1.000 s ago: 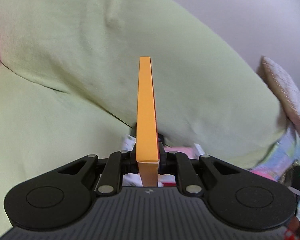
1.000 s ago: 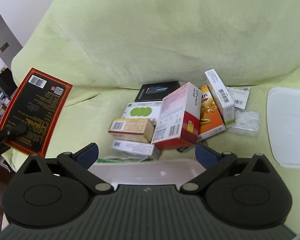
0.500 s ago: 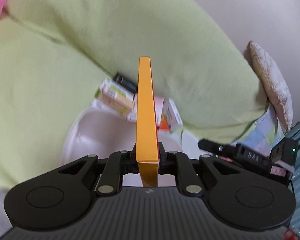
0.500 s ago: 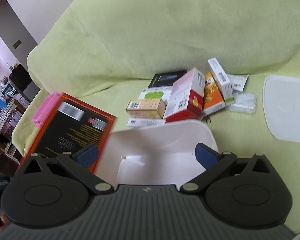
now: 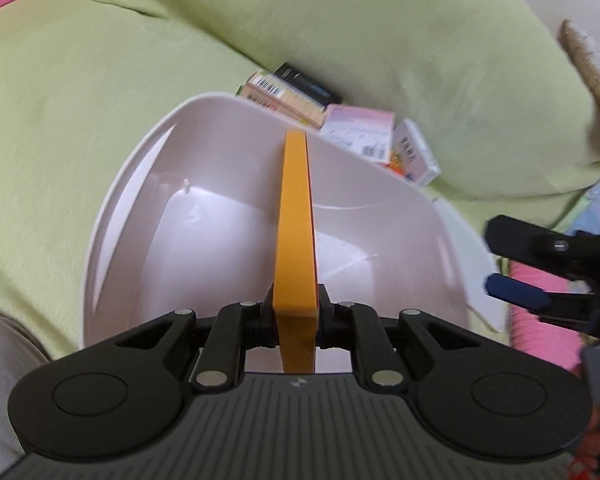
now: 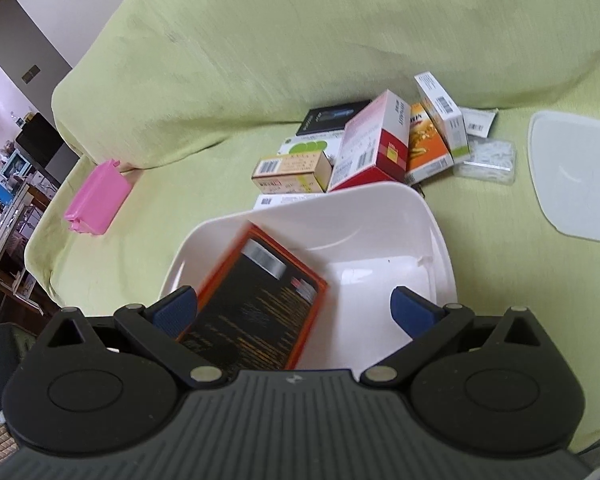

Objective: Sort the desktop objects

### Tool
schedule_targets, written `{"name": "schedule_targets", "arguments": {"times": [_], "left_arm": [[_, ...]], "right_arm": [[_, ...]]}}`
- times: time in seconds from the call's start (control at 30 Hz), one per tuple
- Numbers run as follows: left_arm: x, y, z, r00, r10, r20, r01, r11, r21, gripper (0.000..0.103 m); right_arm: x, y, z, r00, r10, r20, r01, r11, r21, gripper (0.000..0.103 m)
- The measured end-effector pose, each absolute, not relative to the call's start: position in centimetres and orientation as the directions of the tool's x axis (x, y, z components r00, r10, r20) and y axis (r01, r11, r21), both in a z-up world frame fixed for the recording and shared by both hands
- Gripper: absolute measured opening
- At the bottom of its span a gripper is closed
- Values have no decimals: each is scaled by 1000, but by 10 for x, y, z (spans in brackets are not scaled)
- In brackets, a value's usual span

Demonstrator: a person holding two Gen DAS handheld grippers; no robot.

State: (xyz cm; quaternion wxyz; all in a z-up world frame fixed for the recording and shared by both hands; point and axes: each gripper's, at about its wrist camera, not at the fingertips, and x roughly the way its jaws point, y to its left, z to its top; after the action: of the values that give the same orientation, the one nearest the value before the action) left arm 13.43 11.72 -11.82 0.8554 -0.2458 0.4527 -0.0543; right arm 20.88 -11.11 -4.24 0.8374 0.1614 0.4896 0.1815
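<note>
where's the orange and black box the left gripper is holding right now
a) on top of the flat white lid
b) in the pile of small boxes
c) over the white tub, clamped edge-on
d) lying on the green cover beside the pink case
c: the left gripper is clamped on the orange box, which hangs over the white tub.

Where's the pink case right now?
In the right wrist view, the pink case lies on the green cover at far left, apart from the white bin and left of the box pile.

white tub (image 6: 440, 236) mostly bare beside orange box (image 6: 260, 300), carton heap (image 6: 364, 148) crowding its far rim, cloth either side open
</note>
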Motion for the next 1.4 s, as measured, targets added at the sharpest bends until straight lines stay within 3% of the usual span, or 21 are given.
{"name": "schedule_targets", "arguments": {"times": [0.1,0.23,0.63,0.73,0.8,0.87,1.23,1.3,1.4], "left_arm": [[134,116,-126,560,-290,-776,-145,888,-437,22],[126,115,-129,532,-207,-821,-166,926,-340,44],[115,104,-107,492,30,-870,-89,996,-16,50],[111,108,-100,509,28,-860,-63,998,-5,50],[111,112,-96,523,8,-852,-49,999,-21,50],[108,116,-91,537,1,-844,-33,999,-20,50],[109,138,-84,550,-44,-834,17,999,-41,50],[111,140,-85,550,-52,-833,22,999,-48,50],[113,142,-86,548,-59,-834,32,998,-49,50]], "right_arm": [[208,-110,-47,443,461,-769,-141,883,448,102],[207,-107,-53,426,469,-774,-134,879,458,102],[207,-84,-81,327,455,-828,-139,890,434,102],[210,-73,-92,272,422,-865,-164,906,391,101],[213,-65,-100,236,401,-885,-191,912,363,90],[217,-56,-108,201,389,-899,-216,913,346,70],[231,-20,-153,38,302,-953,-264,923,282,64],[234,-13,-161,8,275,-961,-274,925,263,60],[237,-4,-173,-29,252,-967,-282,926,250,43]]}}
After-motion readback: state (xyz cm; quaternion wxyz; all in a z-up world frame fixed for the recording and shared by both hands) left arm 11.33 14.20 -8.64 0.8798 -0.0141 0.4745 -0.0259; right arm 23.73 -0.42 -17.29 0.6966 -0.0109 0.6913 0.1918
